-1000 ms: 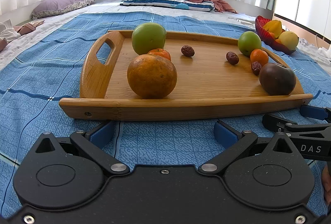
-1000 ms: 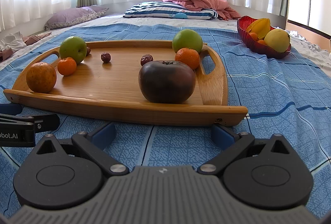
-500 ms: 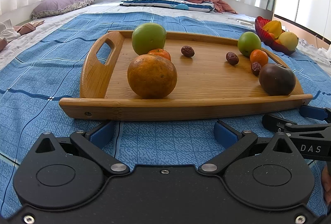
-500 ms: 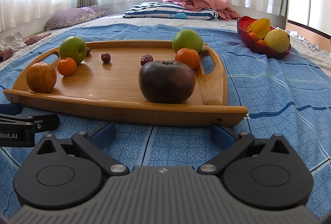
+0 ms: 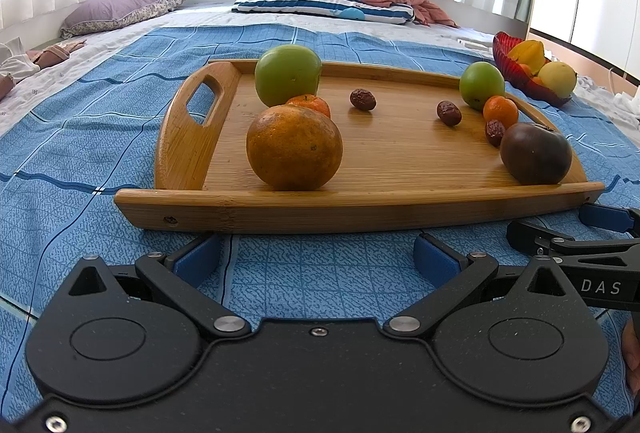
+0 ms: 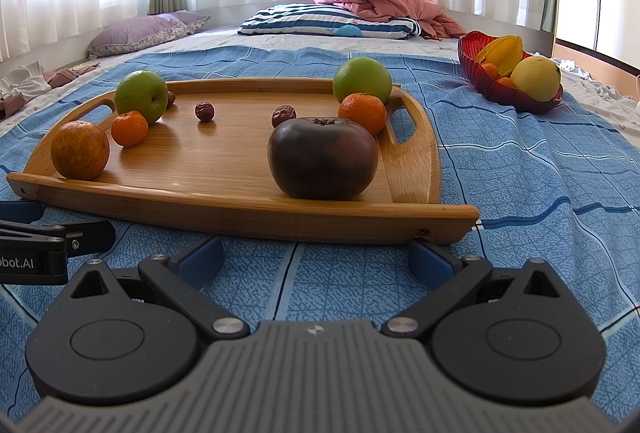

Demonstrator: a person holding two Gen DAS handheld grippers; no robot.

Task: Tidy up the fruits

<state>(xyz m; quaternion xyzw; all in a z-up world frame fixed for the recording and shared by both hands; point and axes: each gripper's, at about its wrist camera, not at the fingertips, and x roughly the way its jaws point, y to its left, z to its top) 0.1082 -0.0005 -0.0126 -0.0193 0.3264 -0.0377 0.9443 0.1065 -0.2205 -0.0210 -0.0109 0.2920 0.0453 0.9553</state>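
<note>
The left gripper and the right gripper are sitting low on the blue blanket, fingers spread wide and holding nothing. Just past them the tray is lying flat. A big orange and a dark fruit are sitting near its front edge. Farther back two green apples are waiting. A red bowl is holding more fruit beyond.

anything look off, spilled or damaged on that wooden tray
Nothing spilled or damaged. The fruit just lies scattered on the wooden tray: the dark tomato and the big orange sit near the front rim, dried dates loose mid-tray.
</note>
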